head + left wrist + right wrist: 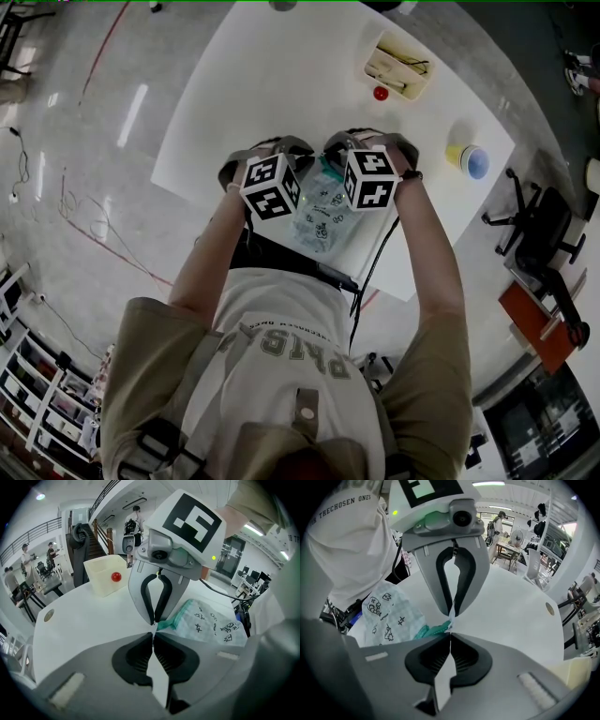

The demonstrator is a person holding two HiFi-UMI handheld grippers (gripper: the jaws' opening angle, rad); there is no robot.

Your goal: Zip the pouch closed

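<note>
Both grippers tip to tip on one corner of the pouch

Your left gripper [153,634] is pinched shut, and so is your right gripper [451,632]. The two noses meet over the white table [281,75], each clamped on the end of the teal zipper edge [433,631]. The slider itself can't be made out. The printed pouch [319,214] trails from that shared point back toward your body. It lies right of the left jaws and left of the right jaws. Neither hand is nearer. Judged: the zipper line runs off along the pouch top, so one hand anchors and the other draws along it.
</note>
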